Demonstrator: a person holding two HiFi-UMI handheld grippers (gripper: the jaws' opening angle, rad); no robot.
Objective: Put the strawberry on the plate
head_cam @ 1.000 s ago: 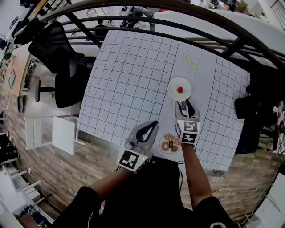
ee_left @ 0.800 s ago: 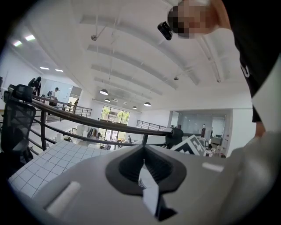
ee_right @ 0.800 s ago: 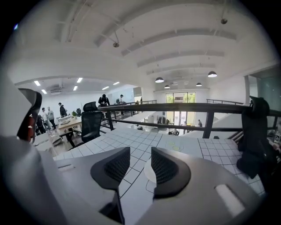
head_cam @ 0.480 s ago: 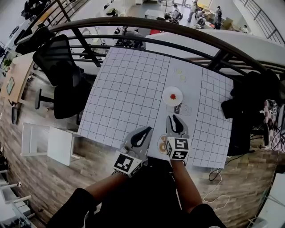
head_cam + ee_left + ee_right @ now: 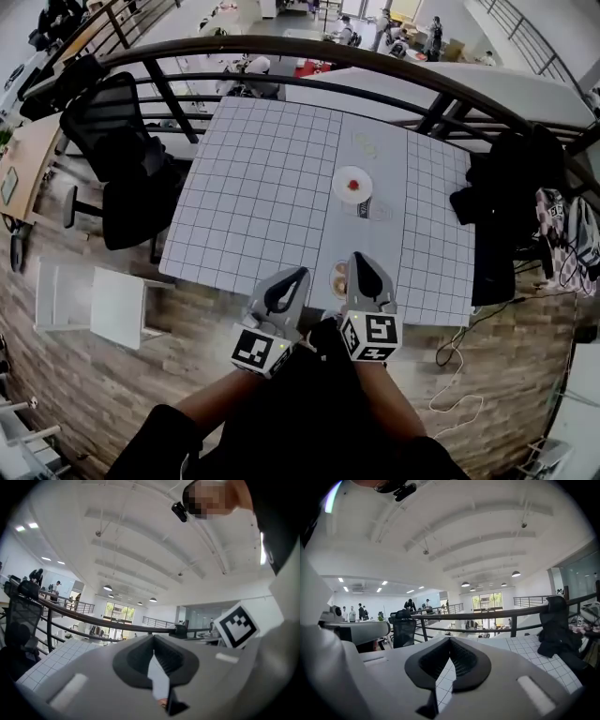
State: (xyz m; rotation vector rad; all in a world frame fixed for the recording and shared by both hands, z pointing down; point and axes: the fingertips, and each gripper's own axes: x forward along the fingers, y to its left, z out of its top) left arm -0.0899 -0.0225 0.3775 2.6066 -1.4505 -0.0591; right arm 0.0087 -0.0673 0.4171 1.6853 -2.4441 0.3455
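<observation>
The red strawberry (image 5: 353,185) lies on the small white plate (image 5: 343,175) at the right-middle of the checked table. Both grippers are held off the table's near edge, well short of the plate. My right gripper (image 5: 358,256) is shut with nothing in it; its jaws have just been closing. My left gripper (image 5: 300,272) sits beside it, also shut and holding nothing. In the left gripper view the left gripper (image 5: 153,639) points level over the table toward the railing. The right gripper view shows the right gripper (image 5: 450,641) with its tips together above the grid cloth.
A dish of brown food (image 5: 337,278) sits at the table's near edge, partly behind my right gripper. A clear packet (image 5: 373,210) lies just below the plate, and green slices (image 5: 364,142) beyond it. A black chair (image 5: 112,122) stands left, a dark jacket (image 5: 502,202) right, a railing behind.
Both grippers drew back from the table toward the person and rose. The right gripper left the plate and its jaws went from open to shut. The strawberry stays on the plate.
</observation>
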